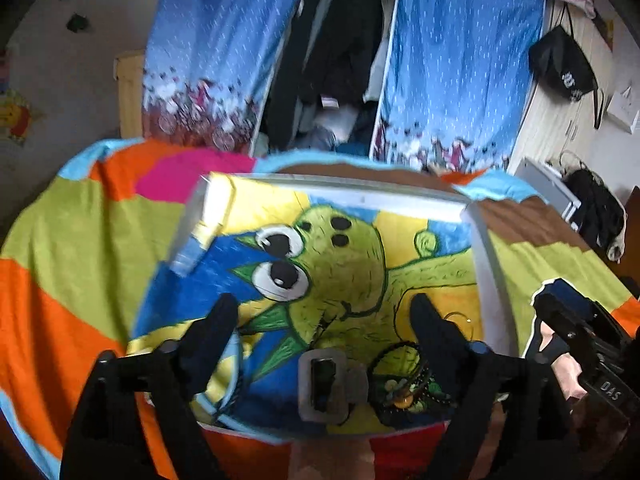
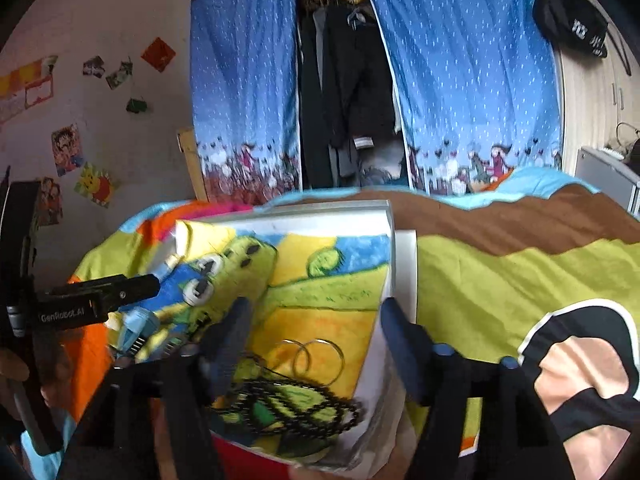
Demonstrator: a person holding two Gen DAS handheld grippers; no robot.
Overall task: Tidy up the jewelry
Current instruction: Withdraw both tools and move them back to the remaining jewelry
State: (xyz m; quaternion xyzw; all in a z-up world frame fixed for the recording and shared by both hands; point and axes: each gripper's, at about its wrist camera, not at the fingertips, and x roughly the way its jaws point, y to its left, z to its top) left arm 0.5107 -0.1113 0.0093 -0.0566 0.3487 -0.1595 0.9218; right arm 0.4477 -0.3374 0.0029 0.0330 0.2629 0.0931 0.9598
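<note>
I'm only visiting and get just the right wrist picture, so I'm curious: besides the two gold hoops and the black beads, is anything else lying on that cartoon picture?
Observer: Yes. The left wrist view shows a grey buckle-like piece with a dark centre. It lies on the cartoon picture, right beside the black beads.
Operator: I see the left gripper only from the side. Is it holding anything?
Observer: No. Its own camera shows both fingers spread wide above the picture, with nothing pinched between them.
</note>
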